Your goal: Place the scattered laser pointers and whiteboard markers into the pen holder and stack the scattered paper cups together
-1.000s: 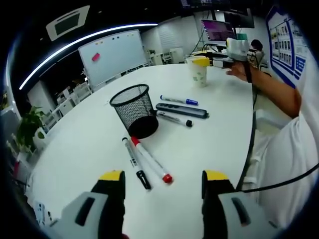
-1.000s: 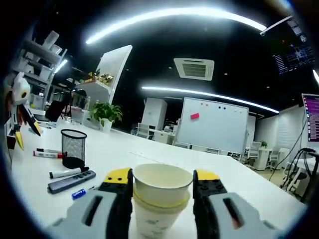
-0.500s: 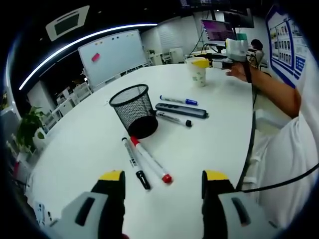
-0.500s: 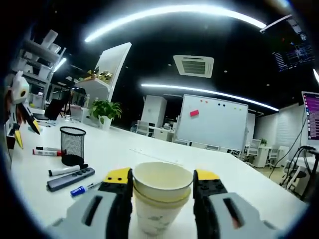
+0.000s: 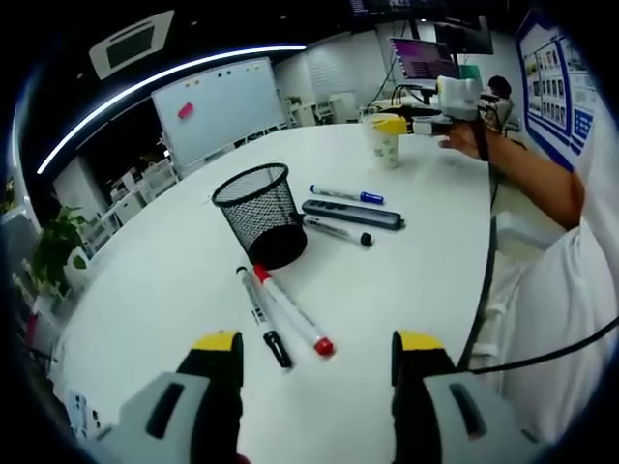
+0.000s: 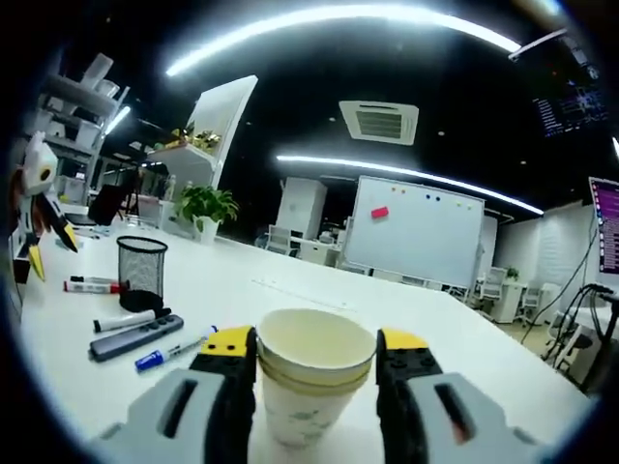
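My right tool (image 6: 314, 362) grips the top cup (image 6: 314, 350); I should push straight down. My left tool (image 5: 314, 350) waits open near the pens (image 5: 290, 314).

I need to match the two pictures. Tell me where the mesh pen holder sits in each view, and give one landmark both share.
Left gripper view: the mesh pen holder stands mid-table, left of centre, above the two markers.
Right gripper view: it stands small at the left, on the far part of the table.
Shared landmark: the whiteboard with a pink note, behind the table.
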Motion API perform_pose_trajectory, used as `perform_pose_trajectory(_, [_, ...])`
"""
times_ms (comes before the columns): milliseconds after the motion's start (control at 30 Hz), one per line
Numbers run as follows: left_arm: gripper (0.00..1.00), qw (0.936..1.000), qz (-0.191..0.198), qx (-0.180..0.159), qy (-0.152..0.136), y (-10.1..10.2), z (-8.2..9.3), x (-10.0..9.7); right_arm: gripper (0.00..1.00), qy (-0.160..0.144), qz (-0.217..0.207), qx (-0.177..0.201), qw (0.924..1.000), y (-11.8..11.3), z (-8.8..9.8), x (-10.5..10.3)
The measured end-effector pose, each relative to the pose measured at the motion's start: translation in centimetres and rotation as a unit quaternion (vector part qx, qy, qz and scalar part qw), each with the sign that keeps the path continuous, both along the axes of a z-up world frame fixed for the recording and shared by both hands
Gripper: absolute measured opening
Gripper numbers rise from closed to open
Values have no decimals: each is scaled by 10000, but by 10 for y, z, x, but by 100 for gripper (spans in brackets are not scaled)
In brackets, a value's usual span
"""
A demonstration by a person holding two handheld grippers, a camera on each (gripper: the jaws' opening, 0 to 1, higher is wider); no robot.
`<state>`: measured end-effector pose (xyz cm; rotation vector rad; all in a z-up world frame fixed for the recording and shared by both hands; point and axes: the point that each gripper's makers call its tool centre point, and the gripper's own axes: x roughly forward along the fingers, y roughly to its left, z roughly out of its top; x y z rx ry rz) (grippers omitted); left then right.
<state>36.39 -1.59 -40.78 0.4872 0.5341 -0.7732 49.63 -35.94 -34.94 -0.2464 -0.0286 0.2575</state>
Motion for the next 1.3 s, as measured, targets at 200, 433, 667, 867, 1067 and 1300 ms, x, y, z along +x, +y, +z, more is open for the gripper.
perform_pose_trajectory(200, [63, 10000, 0, 5, 5, 0, 0, 0, 53, 91, 66, 92, 9999, 3, -2, -1])
perform_pose_trajectory(433, [63, 10000, 4, -6, -22, 0, 1, 0, 62, 164, 121, 134, 9997, 9, -2, -2])
perform_pose_trajectory(667, [63, 10000, 9, -8, -5, 0, 1, 0, 69, 304, 108, 165, 9993, 10, -6, -2])
perform_pose_trajectory(867, [63, 10000, 15, -21, -14, 0, 2, 0, 72, 226, 167, 217, 9994, 11, 5, -5])
perform_pose_trajectory(1067, [63, 10000, -1, -20, -13, 0, 1, 1, 75, 162, 156, 238, 9995, 13, 13, -9])
perform_pose_trajectory(1300, [63, 10000, 13, -20, -20, 1, 2, 1, 74, 159, 115, 272, 9994, 9, 15, -8])
